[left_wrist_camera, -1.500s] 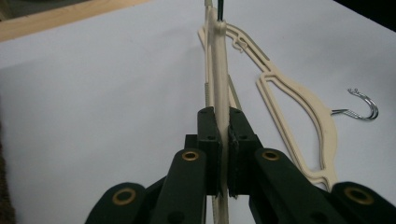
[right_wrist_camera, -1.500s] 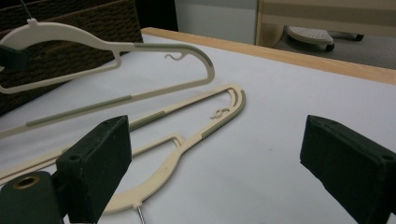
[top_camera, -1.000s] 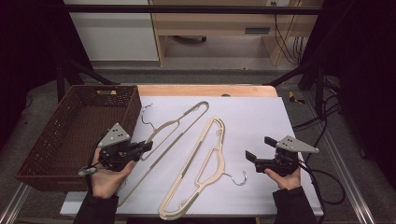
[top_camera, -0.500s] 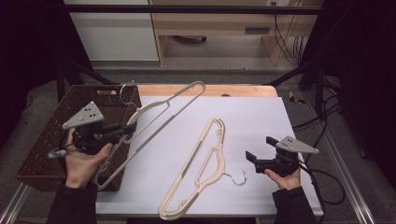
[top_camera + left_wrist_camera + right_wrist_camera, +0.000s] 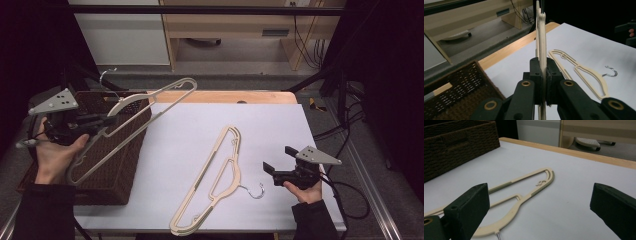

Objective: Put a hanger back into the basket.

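Observation:
A cream hanger (image 5: 125, 105) hangs tilted in the air above the wicker basket (image 5: 125, 160), its metal hook pointing up and back. My left gripper (image 5: 106, 120) is shut on that hanger near its neck; in the left gripper view the jaws pinch the thin hanger (image 5: 541, 37) edge-on. A second cream hanger (image 5: 235, 175) lies flat on the white table (image 5: 190, 130), hook toward the right gripper. My right gripper (image 5: 269, 170) rests low at the table's front right, open, with nothing between its fingers. Its own view shows the lying hanger (image 5: 546, 173) ahead.
The brown wicker basket (image 5: 456, 142) stands at the table's left edge. A wooden strip (image 5: 225, 96) runs along the table's far edge. Beyond it are a cabinet and a wooden bench on the floor. Cables hang at the right.
My left gripper has lifted its hanger off the table and carried it left and up, over the basket. The right gripper and the second hanger have stayed put.

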